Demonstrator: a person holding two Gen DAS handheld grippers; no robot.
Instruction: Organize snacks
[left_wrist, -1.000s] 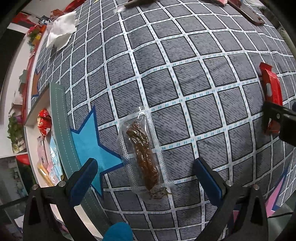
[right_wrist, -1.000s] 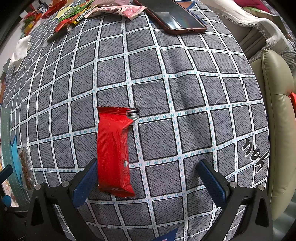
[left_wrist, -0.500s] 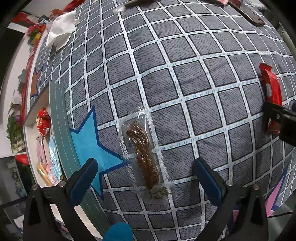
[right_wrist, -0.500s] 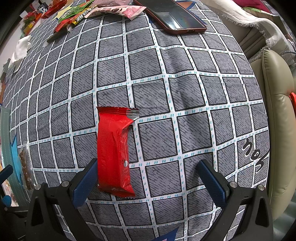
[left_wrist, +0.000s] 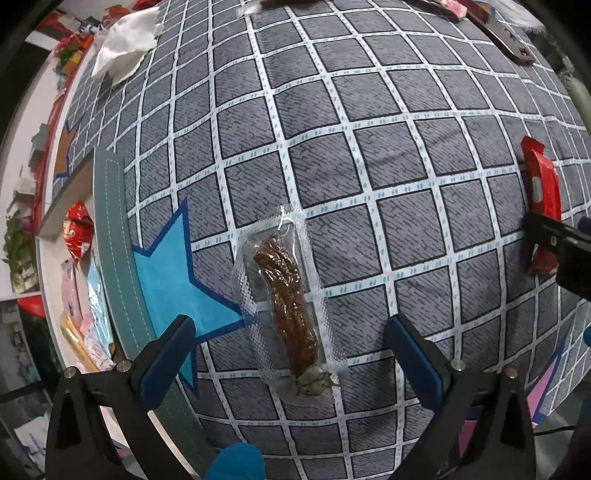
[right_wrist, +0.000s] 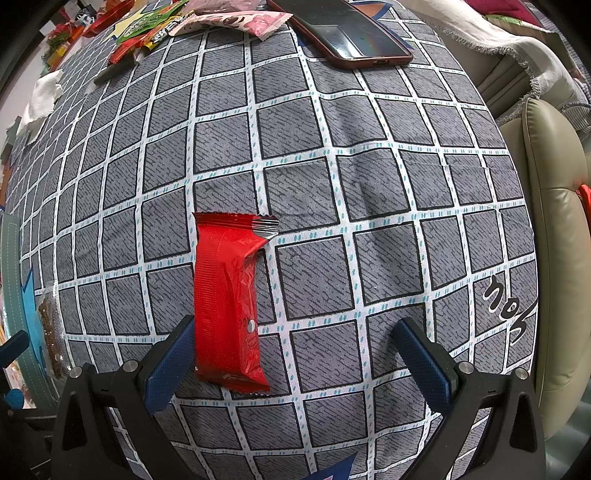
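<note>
1. While both grippers hang over the grey checked tablecloth (left_wrist: 369, 122), neither one holds anything.
2. The left gripper (left_wrist: 291, 343) has its blue-padded fingers (left_wrist: 166, 354) spread wide apart, and the clear packet with a brown snack (left_wrist: 286, 299) lies flat on the cloth between them, touching neither pad.
3. That clear packet runs lengthwise away from the camera, its near end with a greenish bit just between the fingertips, and its left edge lies beside a blue star (left_wrist: 166, 269) printed on the cloth.
4. Left of the star runs a grey-green stitched band (left_wrist: 114, 236), and beyond it a white tray (left_wrist: 48, 258) holds several small packets, among them a red one (left_wrist: 77, 232).
5. The right gripper (right_wrist: 295, 354) also has its fingers (right_wrist: 421, 362) wide apart; the red snack bar (right_wrist: 227, 299) lies on the cloth between them, well over to the left, its edge touching or just beside the left pad.
6. In the left wrist view the same red bar shows at the far right edge, partly hidden by the black body of the other gripper.
7. At the far side of the cloth lie a phone (right_wrist: 351, 37) in a dark red case, a pink wrapper (right_wrist: 236, 20), other coloured packets (right_wrist: 147, 33) and a white tissue (left_wrist: 125, 44).
8. A beige padded chair (right_wrist: 554, 258) stands just beside the table on the right.
</note>
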